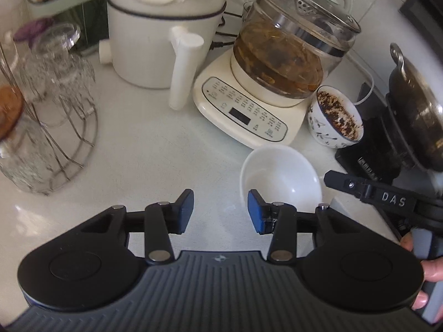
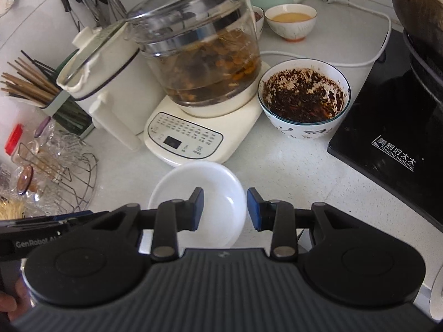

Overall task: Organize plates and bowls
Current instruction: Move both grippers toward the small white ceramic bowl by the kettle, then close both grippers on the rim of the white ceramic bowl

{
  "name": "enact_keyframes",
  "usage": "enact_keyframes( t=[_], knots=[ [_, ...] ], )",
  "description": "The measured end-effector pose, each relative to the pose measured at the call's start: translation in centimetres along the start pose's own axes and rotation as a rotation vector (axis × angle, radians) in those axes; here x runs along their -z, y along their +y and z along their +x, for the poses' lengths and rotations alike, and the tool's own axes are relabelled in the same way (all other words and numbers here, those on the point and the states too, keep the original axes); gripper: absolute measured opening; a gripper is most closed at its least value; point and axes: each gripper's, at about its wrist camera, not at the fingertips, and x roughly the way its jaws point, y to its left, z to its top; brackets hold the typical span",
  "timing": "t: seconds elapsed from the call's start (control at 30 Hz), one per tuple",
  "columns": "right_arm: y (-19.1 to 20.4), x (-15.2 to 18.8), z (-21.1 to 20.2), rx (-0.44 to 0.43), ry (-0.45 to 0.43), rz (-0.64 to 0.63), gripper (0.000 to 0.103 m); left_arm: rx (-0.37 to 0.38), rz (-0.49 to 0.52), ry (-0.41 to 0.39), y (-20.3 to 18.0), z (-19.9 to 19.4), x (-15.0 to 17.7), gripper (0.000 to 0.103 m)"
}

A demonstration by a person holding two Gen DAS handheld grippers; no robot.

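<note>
Below right gripper (image 2: pixel 224 209) (parted): white bowl (image 2: pixel 221 179).

Glass kettle (image 2: pixel 199 55) beside white cooker (image 1: pixel 155 41), chopsticks (image 2: pixel 25 85)

Black hand-held gripper (image 1: pixel 220 211), blue pads (image 1: pixel 186 207), silver screws.

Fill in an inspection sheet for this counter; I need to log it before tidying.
Surface: white counter, speckled.
Job's things: empty white bowl; dirty patterned bowl; bowl of yellow liquid.
Clutter: glass kettle on its base, white pot, wire rack, chopsticks.
Grippers: left gripper and right gripper both open, empty.
Cables: white cord behind the dirty bowl.
Surroundings: black cooktop with a wok.
</note>
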Motion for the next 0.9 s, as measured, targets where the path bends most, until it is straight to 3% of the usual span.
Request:
enact_keyframes(
  t=[0.73, 0.83, 0.9],
  knots=[
    [-3.1, -0.1, 2.6, -0.038, 0.089, 0.069, 0.037, 0.05, -0.095, 0.076, -0.3, 4.3, -0.6, 0.048],
    [-3.6, -0.1, 2.9, -0.084, 0.111, 0.104, 0.036, 0.051, -0.089, 0.089, -0.6, 5.1, -0.5, 0.044],
    [-3.6, -0.1, 3.1, -0.091, 0.115, 0.096, 0.03, 0.045, -0.091, 0.1, -0.7, 5.6, -0.5, 0.035]
  ],
)
